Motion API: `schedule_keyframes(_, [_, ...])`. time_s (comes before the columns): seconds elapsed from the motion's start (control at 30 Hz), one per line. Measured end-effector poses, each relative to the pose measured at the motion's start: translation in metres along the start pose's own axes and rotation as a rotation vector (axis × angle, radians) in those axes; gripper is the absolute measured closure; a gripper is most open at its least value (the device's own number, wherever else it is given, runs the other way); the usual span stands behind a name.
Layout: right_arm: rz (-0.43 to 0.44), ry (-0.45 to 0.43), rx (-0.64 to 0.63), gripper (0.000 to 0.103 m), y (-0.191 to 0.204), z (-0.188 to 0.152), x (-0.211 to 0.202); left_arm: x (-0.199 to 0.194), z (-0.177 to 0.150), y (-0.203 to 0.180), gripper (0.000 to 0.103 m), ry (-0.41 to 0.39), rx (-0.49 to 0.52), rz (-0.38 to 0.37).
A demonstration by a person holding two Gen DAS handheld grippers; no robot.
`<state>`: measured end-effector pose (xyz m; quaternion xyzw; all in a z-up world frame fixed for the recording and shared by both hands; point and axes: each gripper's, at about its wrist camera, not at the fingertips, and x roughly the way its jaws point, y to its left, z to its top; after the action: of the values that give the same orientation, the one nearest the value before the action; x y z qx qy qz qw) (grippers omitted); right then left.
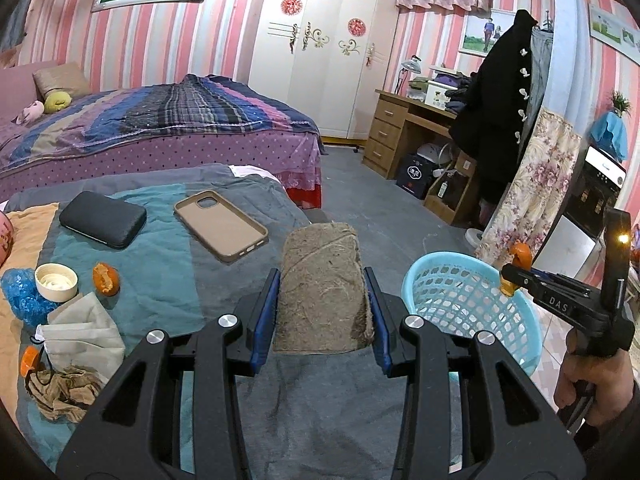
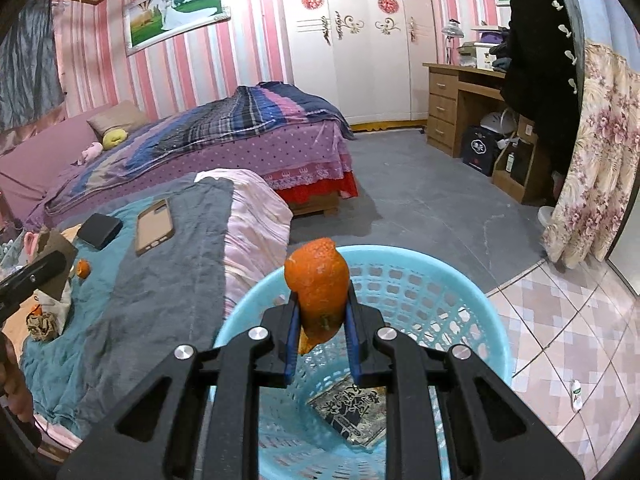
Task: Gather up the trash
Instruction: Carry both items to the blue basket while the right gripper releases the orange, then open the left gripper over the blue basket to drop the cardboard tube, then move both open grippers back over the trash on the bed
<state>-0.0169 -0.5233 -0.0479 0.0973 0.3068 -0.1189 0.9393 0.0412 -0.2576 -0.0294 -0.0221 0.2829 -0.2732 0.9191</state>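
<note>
Two pieces of trash are in my grip. My right hand-held gripper (image 2: pixel 322 316) pinches a bright orange peel (image 2: pixel 318 284), pitted and curled, above the light blue mesh basket (image 2: pixel 472 280). My left hand-held gripper (image 1: pixel 322 300) clamps a flat, grey-brown fibrous pad (image 1: pixel 322 284), frayed with lint, over the bed's grey blanket (image 1: pixel 320 420).

The basket (image 2: pixel 460 280) is light blue with a grid of holes. The peel (image 2: pixel 318 280) is orange. The wall (image 1: pixel 132 40) has pink and white stripes.
</note>
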Motion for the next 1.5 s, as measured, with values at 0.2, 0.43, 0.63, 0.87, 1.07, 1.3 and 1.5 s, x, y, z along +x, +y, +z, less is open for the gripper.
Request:
schedule_keyframes(0.2, [0.004,0.011,0.022,0.079,-0.008,-0.001,0.002,0.004,0.001,-0.002,0.063,0.009,-0.017,-0.032])
schedule_keyframes(0.43, [-0.028,-0.051,0.086,0.047,-0.017,0.002,-0.008,0.013,-0.001,-0.029,0.063,0.020,0.000,-0.079])
schedule_keyframes(0.63, [-0.053,-0.073,0.122,0.041,-0.026,0.003,-0.013,0.032,-0.005,-0.066,0.063,0.038,0.022,-0.128])
schedule_keyframes(0.87, [-0.116,-0.108,0.201,0.040,-0.054,0.006,-0.019,0.059,-0.009,-0.111,0.049,0.058,0.069,-0.294])
schedule_keyframes(1.07, [-0.138,-0.120,0.187,0.040,-0.056,0.008,-0.021,0.057,-0.012,-0.108,0.017,0.020,0.087,-0.192])
schedule_keyframes(1.3, [-0.043,-0.104,0.108,0.040,-0.019,0.015,-0.017,0.031,-0.010,-0.049,0.017,0.020,0.032,-0.040])
schedule_keyframes(1.5, [0.118,-0.047,-0.001,0.040,0.060,0.017,0.000,-0.015,-0.009,0.024,0.017,0.005,0.007,0.121])
